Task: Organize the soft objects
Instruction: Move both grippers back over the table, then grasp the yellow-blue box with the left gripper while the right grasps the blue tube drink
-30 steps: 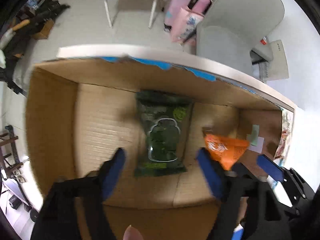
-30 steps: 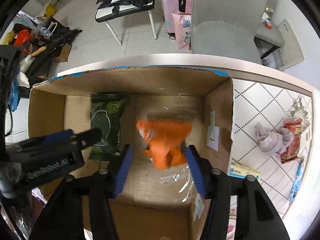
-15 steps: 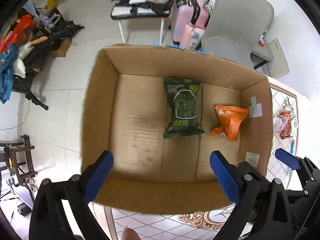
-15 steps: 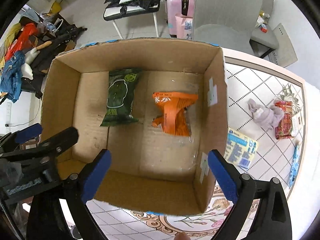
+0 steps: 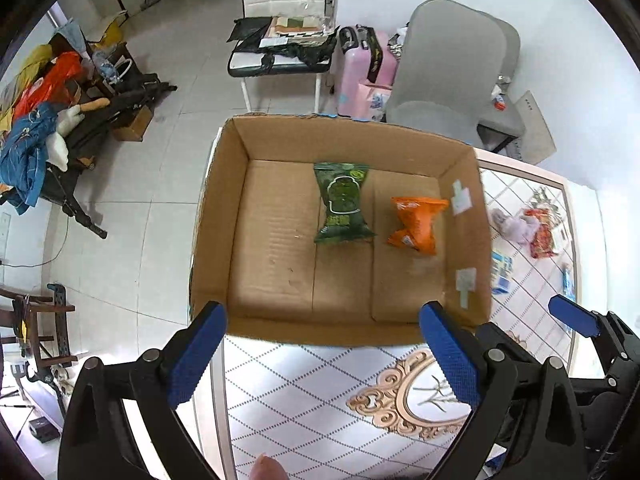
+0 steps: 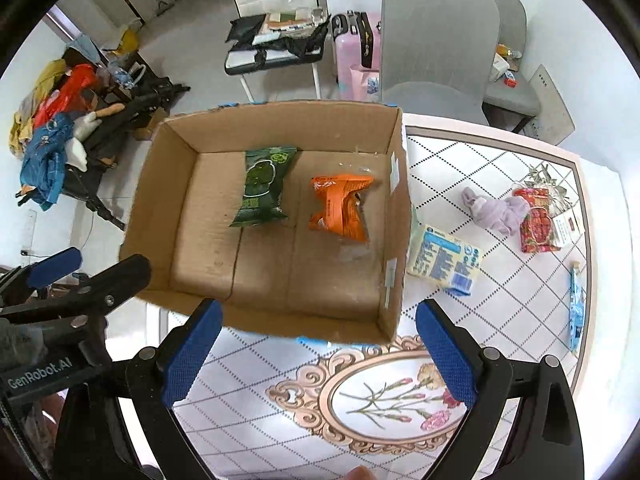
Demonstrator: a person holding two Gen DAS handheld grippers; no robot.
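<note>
Soft packets lie inside the open brown cardboard box (image 6: pixel 168 216), which sits at the left end of the white tiled table (image 6: pixel 500 312) with a diamond pattern and a floral medallion. On the box floor, the dark green foil snack packet (image 6: pixel 262 190) lies left of centre, and the crumpled orange plastic packet (image 6: pixel 340 206) lies just beside it to the right, near the right wall; the two do not touch. Outside the box, just beside its right wall, a pale yellow and blue printed packet (image 6: pixel 442 258) lies flat on the table. Further right sit a bunched lilac cloth (image 6: pixel 494 210), touching a red patterned packet (image 6: pixel 538 220), and near the table's right edge a thin blue sachet (image 6: pixel 576 308).

The left gripper (image 5: pixel 324 354), black with blue pads, hangs above the box's near edge with its tongs spread wide and nothing between them. The right gripper (image 6: pixel 318 354) is likewise spread wide and empty, over the near wall of the box and the medallion.
</note>
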